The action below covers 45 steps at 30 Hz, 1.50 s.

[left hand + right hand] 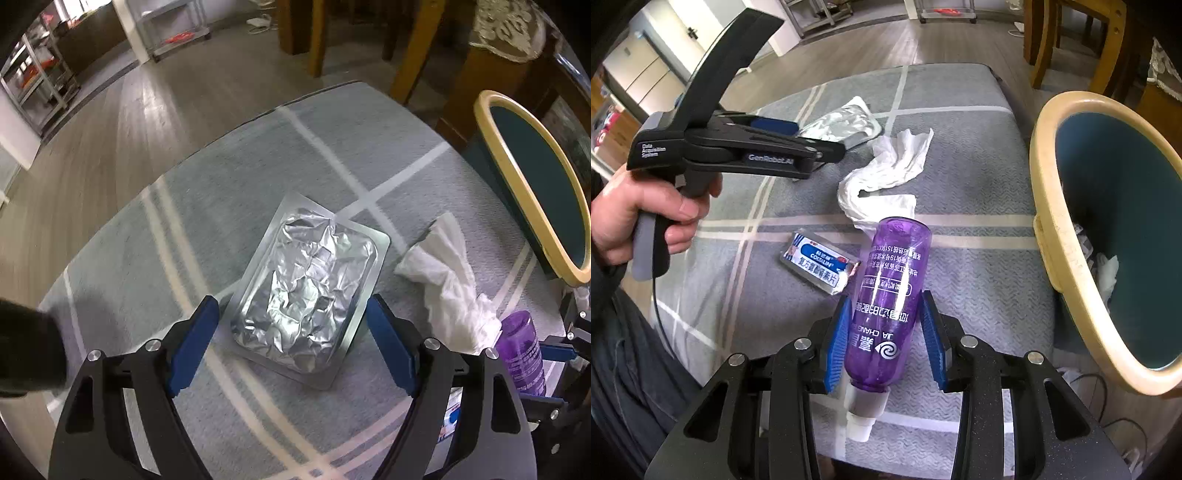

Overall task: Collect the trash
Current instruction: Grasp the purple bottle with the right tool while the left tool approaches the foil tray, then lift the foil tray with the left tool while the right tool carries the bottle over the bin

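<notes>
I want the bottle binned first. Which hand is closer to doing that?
Right. The right gripper already straddles the purple bottle, beside the bin; the left gripper hangs over the foil tray.

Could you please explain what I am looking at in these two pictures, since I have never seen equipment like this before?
There is no robot: a person holds a hand-held gripper in each hand, each with a camera looking along its two blue-padded fingers.

The left camera shows the left gripper, open, over a silver foil tray on a grey striped tablecloth.

The right camera shows the right gripper with its fingers on either side of a purple bottle; the left pad seems to touch it, while the right one stands off it. Nearby lie a crumpled white tissue and a small pill packet. The cream-rimmed bin beside the table takes the trash.
</notes>
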Each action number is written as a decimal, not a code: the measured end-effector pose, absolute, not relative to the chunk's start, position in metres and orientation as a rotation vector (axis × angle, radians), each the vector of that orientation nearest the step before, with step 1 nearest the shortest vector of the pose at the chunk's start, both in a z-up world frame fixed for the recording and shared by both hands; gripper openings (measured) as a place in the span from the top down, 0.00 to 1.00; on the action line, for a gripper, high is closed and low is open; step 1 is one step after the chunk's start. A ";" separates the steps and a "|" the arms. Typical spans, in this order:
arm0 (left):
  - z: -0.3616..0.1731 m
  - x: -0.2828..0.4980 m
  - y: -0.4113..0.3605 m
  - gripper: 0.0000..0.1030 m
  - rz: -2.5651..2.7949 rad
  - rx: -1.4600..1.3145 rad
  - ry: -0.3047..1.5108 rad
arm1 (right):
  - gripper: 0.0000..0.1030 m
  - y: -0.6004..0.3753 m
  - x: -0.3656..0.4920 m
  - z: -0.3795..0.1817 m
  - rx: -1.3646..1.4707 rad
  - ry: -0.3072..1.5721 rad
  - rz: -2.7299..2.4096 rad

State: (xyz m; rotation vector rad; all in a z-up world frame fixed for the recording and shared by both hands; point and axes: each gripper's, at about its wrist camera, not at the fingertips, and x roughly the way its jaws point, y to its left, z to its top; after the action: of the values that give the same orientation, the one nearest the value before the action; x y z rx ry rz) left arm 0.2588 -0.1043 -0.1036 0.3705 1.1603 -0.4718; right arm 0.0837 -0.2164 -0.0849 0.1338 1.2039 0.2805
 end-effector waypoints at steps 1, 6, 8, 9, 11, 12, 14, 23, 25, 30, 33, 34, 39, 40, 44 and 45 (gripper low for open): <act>-0.104 0.259 -0.103 0.22 -0.471 0.368 1.167 | 0.62 -0.217 0.084 -0.085 0.134 1.204 0.281; -0.103 0.251 -0.109 0.17 -0.492 0.442 1.153 | 0.62 -0.217 0.082 -0.085 0.133 1.209 0.279; -0.102 0.249 -0.113 0.16 -0.491 0.456 1.147 | 0.62 -0.217 0.083 -0.085 0.133 1.213 0.278; -0.102 0.251 -0.115 0.16 -0.492 0.458 1.149 | 0.62 -0.217 0.084 -0.085 0.133 1.214 0.278; -0.102 0.255 -0.121 0.15 -0.493 0.471 1.147 | 0.62 -0.217 0.085 -0.084 0.136 1.216 0.278; -0.102 0.260 -0.125 0.15 -0.497 0.480 1.145 | 0.62 -0.216 0.085 -0.084 0.138 1.216 0.278; -0.102 0.262 -0.127 0.14 -0.505 0.495 1.144 | 0.62 -0.216 0.086 -0.084 0.136 1.213 0.278; -0.102 0.259 -0.118 0.42 -0.541 0.435 1.150 | 0.66 -0.214 0.086 -0.078 0.130 1.172 0.287; -0.101 0.254 -0.116 0.42 -0.532 0.433 1.144 | 0.66 -0.214 0.086 -0.074 0.130 1.160 0.290; -0.095 0.240 -0.105 0.42 -0.519 0.351 1.135 | 0.67 -0.216 0.084 -0.066 0.124 1.133 0.288; -0.087 0.231 -0.094 0.42 -0.504 0.307 1.115 | 0.67 -0.216 0.081 -0.057 0.122 1.113 0.286; -0.084 0.228 -0.091 0.42 -0.498 0.299 1.108 | 0.67 -0.216 0.081 -0.053 0.121 1.100 0.286; -0.068 0.217 -0.084 0.42 -0.475 0.316 1.074 | 0.67 -0.221 0.076 -0.031 0.131 1.033 0.291; -0.063 0.214 -0.082 0.42 -0.467 0.311 1.065 | 0.67 -0.222 0.076 -0.030 0.135 1.025 0.292; -0.044 0.208 -0.081 0.42 -0.450 0.290 1.030 | 0.67 -0.231 0.076 -0.019 0.162 0.989 0.293; -0.039 0.210 -0.083 0.42 -0.448 0.286 1.020 | 0.67 -0.232 0.076 -0.017 0.166 0.982 0.293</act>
State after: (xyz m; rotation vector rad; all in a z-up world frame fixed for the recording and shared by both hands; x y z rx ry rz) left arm 0.2099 -0.0834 -0.0394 0.2860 1.0204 -0.4479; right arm 0.0758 -0.2324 -0.0167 0.1662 0.9819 0.2931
